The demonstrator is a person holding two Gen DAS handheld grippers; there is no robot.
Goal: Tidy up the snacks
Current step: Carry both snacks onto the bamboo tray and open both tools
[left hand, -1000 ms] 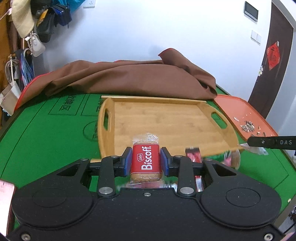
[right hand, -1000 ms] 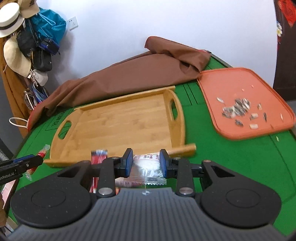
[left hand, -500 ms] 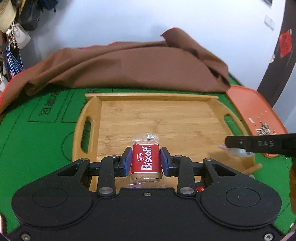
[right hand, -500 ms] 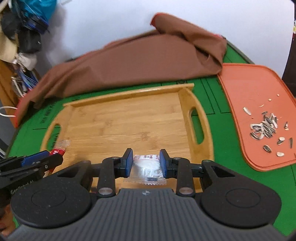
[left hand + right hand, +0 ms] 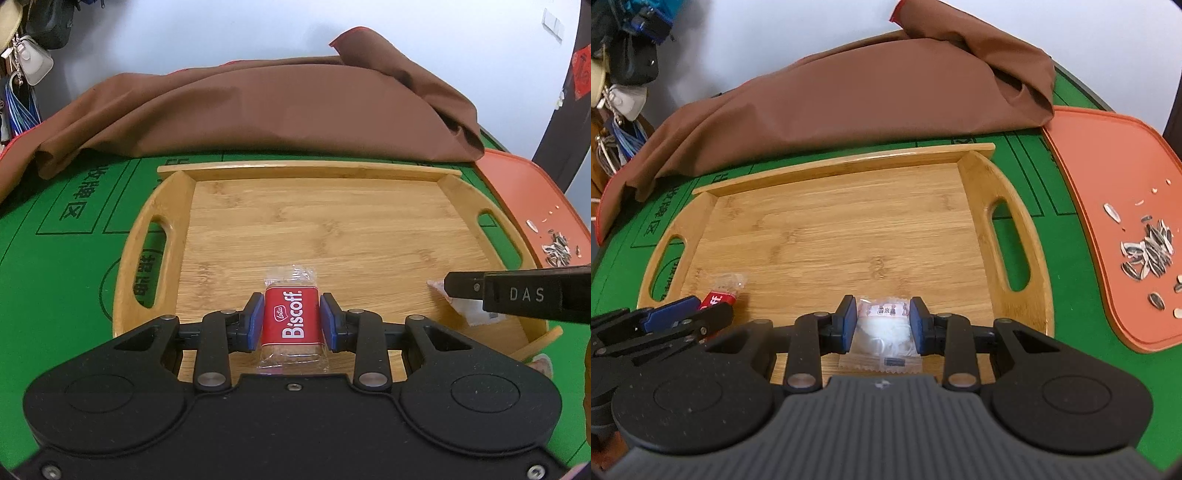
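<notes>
My left gripper (image 5: 291, 317) is shut on a red Biscoff biscuit packet (image 5: 291, 321), held over the near part of the bamboo tray (image 5: 332, 229). My right gripper (image 5: 882, 321) is shut on a clear packet with a white sweet (image 5: 884, 326), also over the bamboo tray (image 5: 849, 229), near its front edge. The right gripper's finger reaches into the left wrist view at the right with that clear packet (image 5: 469, 308). In the right wrist view the left gripper and its Biscoff packet (image 5: 720, 295) show at the lower left. The tray floor is bare.
A brown cloth (image 5: 258, 110) lies heaped behind the tray on the green table (image 5: 55, 258). An orange tray (image 5: 1108, 206) with sunflower seeds (image 5: 1148, 251) lies to the right. Bags hang on the wall at the far left (image 5: 33, 62).
Both grippers have moved forward and tipped downward, from in front of the tray to over its near part, each still holding its packet.
</notes>
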